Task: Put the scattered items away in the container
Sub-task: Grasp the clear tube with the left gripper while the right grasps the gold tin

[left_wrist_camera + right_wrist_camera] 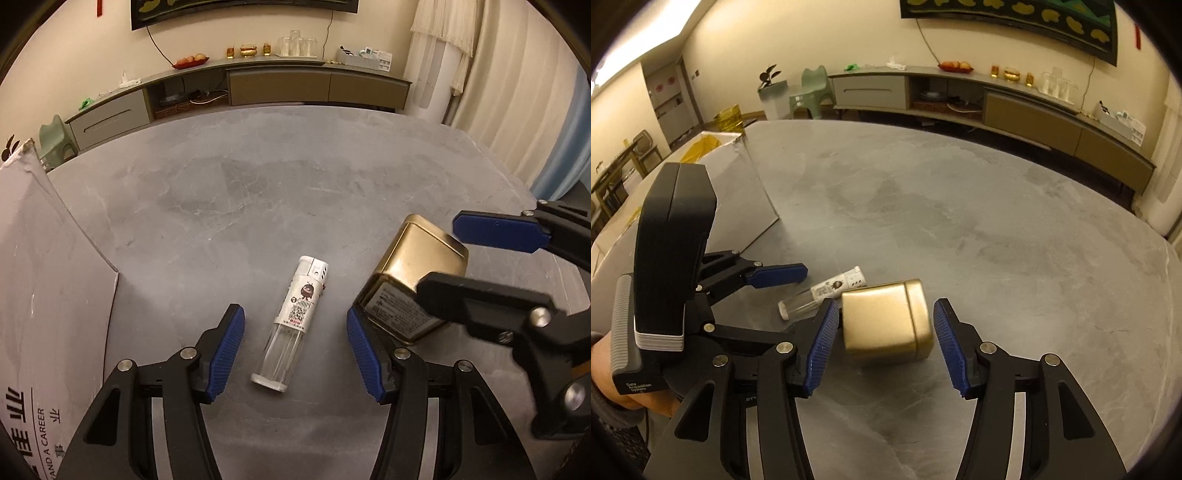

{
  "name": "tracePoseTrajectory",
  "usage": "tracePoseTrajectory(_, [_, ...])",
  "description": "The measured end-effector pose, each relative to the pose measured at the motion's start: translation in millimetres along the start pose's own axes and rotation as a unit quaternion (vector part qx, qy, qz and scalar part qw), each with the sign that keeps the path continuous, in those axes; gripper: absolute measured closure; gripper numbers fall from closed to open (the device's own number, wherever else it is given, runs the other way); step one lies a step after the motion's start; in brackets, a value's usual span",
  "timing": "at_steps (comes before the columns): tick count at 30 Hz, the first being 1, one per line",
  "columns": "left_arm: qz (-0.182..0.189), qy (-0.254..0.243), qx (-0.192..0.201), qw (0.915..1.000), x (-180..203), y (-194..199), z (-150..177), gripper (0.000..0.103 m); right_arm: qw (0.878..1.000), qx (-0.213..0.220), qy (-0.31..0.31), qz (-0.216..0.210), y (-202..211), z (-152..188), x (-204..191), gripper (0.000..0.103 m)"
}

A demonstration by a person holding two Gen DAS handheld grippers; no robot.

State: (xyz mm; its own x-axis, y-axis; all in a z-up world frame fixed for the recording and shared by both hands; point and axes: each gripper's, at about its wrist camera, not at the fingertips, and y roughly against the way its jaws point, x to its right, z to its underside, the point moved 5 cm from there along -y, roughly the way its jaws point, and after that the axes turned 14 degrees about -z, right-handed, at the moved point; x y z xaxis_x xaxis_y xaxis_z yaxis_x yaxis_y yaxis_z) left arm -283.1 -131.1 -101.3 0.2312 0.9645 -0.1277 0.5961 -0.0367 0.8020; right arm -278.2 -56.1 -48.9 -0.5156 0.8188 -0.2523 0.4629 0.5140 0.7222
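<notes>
Left claw (295,350) spread wide, straddling white lighter (291,325) flat on grey table (258,192). Right claw (882,343) likewise released, flanking gold tin (886,321) on its side. Cardboard box (40,266) far left.

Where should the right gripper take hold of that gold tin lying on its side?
Across the gold tin's two flat side walls, mid-body, coming straight in from the near side. The right gripper already straddles it with open jaws, and the flat faces suit the pads; the lid end, far right, is rounded.
</notes>
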Motion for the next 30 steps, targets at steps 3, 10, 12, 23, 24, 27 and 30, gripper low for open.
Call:
tracePoseTrajectory(3, [-0.003,-0.002,0.003,1.0,1,-3,-2,0.044,1.0,-0.004,-0.004,-0.003,-2,0,5,0.046])
tracePoseTrajectory(10, [-0.001,-0.027,0.021,0.9994,4,-1,2,0.067,1.0,-0.013,-0.001,-0.025,-7,4,5,0.041])
tracePoseTrajectory(12, [0.001,-0.031,0.021,0.9993,5,-1,2,0.073,0.999,-0.015,-0.005,-0.033,-7,4,4,0.042])
tracePoseTrajectory(23, [-0.002,-0.023,0.025,0.9994,-2,2,7,0.082,0.999,-0.037,-0.024,-0.026,-23,12,4,0.047])
tracePoseTrajectory(24, [-0.001,-0.024,0.024,0.9994,-2,2,6,0.082,0.999,-0.036,-0.028,-0.026,-22,12,4,0.047])
tracePoseTrajectory(27, [0.0,-0.028,0.024,0.9993,0,1,5,0.082,0.999,-0.035,-0.03,-0.025,-21,12,5,0.047])
tracePoseTrajectory(30, [0.004,-0.024,0.023,0.9995,2,-1,2,0.067,0.999,-0.032,-0.03,-0.024,-22,12,5,0.047])
